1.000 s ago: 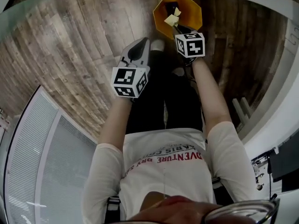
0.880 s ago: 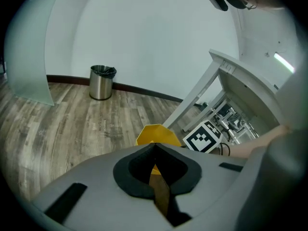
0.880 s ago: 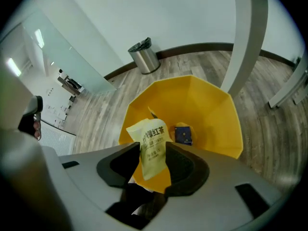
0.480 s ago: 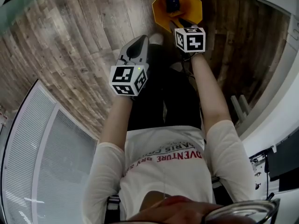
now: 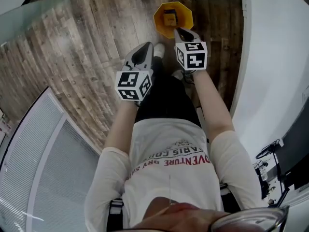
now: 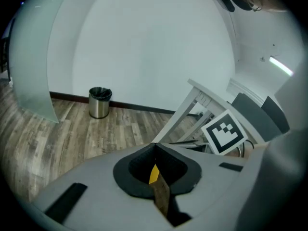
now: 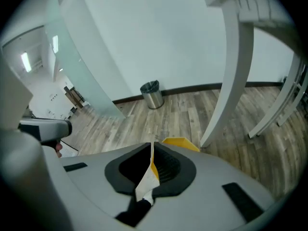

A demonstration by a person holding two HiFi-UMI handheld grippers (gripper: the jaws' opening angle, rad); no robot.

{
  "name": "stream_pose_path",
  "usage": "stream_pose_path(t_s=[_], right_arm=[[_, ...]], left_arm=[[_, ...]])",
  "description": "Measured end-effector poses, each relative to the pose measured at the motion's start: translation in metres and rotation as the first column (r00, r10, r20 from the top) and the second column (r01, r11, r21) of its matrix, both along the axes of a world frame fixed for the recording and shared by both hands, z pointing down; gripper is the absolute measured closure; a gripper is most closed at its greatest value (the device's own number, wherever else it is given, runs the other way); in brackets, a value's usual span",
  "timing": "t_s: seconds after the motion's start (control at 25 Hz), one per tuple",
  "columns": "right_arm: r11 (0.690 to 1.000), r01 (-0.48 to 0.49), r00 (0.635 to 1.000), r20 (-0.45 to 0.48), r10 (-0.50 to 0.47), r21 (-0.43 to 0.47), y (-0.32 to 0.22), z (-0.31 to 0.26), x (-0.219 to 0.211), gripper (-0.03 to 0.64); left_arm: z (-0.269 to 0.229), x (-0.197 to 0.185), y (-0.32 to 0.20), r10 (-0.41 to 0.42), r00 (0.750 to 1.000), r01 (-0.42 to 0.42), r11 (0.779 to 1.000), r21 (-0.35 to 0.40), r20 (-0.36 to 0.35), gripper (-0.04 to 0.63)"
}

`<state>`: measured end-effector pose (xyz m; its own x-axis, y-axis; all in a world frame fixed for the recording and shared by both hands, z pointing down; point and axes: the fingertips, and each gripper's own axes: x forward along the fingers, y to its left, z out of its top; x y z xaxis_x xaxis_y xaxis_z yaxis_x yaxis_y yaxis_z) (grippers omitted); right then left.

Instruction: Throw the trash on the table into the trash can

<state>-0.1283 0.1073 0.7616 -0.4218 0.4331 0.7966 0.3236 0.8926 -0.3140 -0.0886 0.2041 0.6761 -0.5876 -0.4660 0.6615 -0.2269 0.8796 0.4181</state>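
Trash, a small dark-and-yellow lump, lies inside the yellow 8-sided can on the grainy plank floor; by its rim the right gripper has just been closing, jaws now together, nothing held; left gripper likewise closed, empty; smooth white counter alongside.

The grey-brown wood-plank floor is carrying everything here, its boards running at a slant across the head view. A yellow octagonal trash can is standing upright on it, just beside the slanted white table legs, which are resting on the same planks. Well apart from these, a silver cylindrical metal bin is standing against the dark skirting of the white wall, near a frosted glass partition that is meeting the floor.
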Motion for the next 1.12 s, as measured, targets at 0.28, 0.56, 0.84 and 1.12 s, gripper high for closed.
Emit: stream_pose_path(t_s=[0.28, 0.56, 0.84, 1.12], right_arm=[[0.996, -0.068, 0.975, 0.207, 0.08, -0.065, -0.04, -0.177, 0.001, 0.581], [0.956, -0.26, 0.824, 0.484, 0.293, -0.136, -0.133, -0.372, 0.032, 0.586], [0.848, -0.506, 0.646, 0.584, 0.492, -0.156, -0.26, -0.445, 0.122, 0.586], [0.649, -0.755, 0.456, 0.634, 0.625, -0.097, -0.359, -0.47, 0.242, 0.586]], left_arm=[[-0.144, -0.011, -0.05, 0.046, 0.99, -0.054, 0.997, 0.055, 0.136, 0.572], [-0.294, 0.005, -0.147, 0.246, 0.906, -0.294, 0.951, 0.096, 0.344, 0.572], [-0.386, 0.055, -0.29, 0.513, 0.695, -0.638, 0.763, 0.102, 0.503, 0.572], [-0.427, 0.139, -0.408, 0.687, 0.424, -0.87, 0.489, 0.056, 0.59, 0.572]])
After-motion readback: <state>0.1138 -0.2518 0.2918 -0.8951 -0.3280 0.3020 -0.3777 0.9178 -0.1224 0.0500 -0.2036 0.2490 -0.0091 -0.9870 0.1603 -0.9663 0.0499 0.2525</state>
